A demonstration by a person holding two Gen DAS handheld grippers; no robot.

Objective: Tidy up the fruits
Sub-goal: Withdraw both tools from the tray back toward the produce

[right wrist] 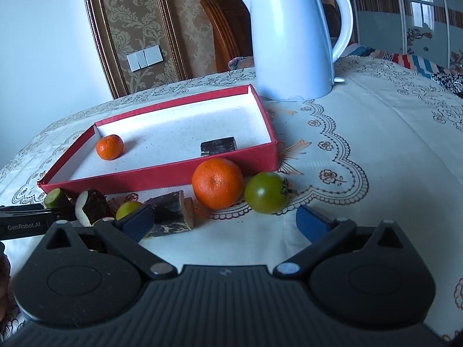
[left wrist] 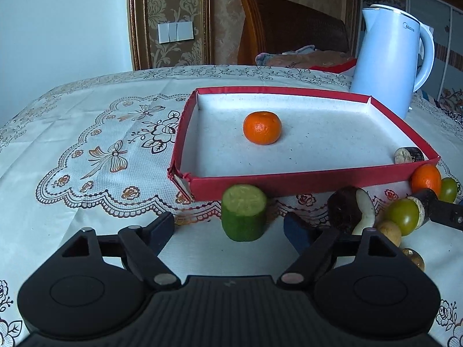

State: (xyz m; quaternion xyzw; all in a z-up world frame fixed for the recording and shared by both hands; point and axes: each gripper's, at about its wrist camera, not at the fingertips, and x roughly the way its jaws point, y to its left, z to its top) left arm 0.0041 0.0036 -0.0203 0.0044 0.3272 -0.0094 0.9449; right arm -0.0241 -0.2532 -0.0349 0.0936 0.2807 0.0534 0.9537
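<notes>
left gripper (left wrist: 231, 232): jaws apart, nothing clamped; a cucumber piece (left wrist: 244, 212) stands upright on the tablecloth (left wrist: 86, 173) between the fingers, untouched. right gripper (right wrist: 224, 222): jaws apart, empty, a dark cut piece (right wrist: 170, 214) just beside its left finger. red tray (left wrist: 303, 180) holds a small orange (left wrist: 262, 127) near the middle and a dark chunk (right wrist: 218, 146) at the near wall. outside the tray's front wall: a larger orange (right wrist: 217, 182) touching a green tomato (right wrist: 266, 192). white kettle (right wrist: 292, 37) stands behind the tray.
</notes>
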